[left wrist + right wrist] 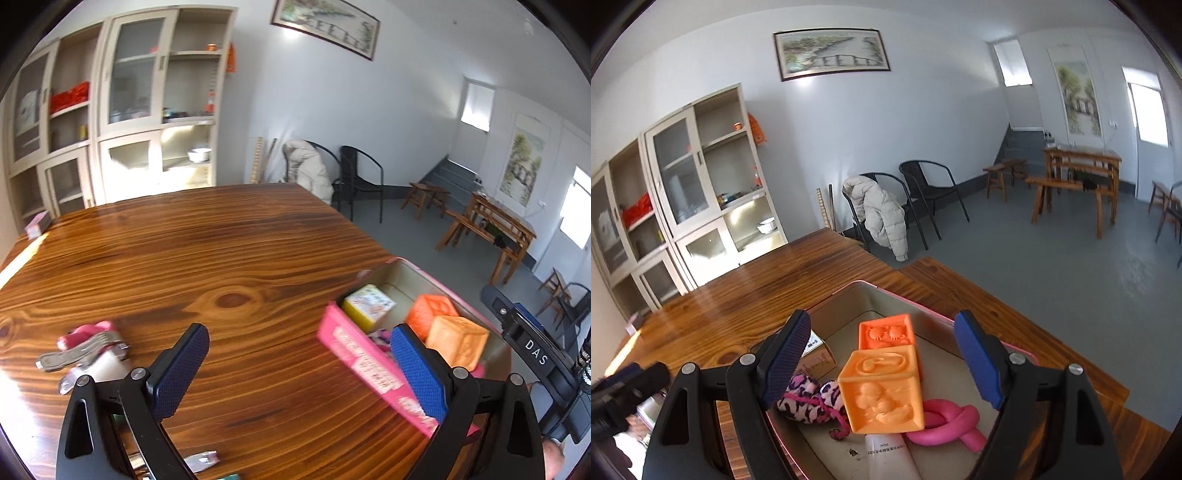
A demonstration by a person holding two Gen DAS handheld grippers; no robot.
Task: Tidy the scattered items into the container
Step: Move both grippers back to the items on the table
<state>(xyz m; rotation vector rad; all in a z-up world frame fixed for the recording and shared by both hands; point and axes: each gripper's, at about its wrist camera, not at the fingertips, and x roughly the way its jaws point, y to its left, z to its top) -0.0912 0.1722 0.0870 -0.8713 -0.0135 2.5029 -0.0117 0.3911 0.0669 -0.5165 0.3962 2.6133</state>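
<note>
A pink tin box (pixel 354 360) sits on the wooden table (pixel 221 258) at the right. It holds two orange cubes (pixel 881 391), a yellow box (pixel 367 304), a pink knotted rope (pixel 945 424), a pink-and-purple patterned toy (pixel 809 400) and a white bottle (pixel 890 456). My left gripper (pixel 299 365) is open and empty above the table, left of the box. A pink-and-metal item (pixel 88 349) lies to its left. My right gripper (pixel 882 350) is open and empty, just above the box and the cubes.
A small pink box (pixel 37 225) lies at the table's far left edge. A metal piece (pixel 201 461) lies at the near edge under my left gripper. Cabinets, chairs and a wooden bench stand beyond the table. The box sits near the table's right edge.
</note>
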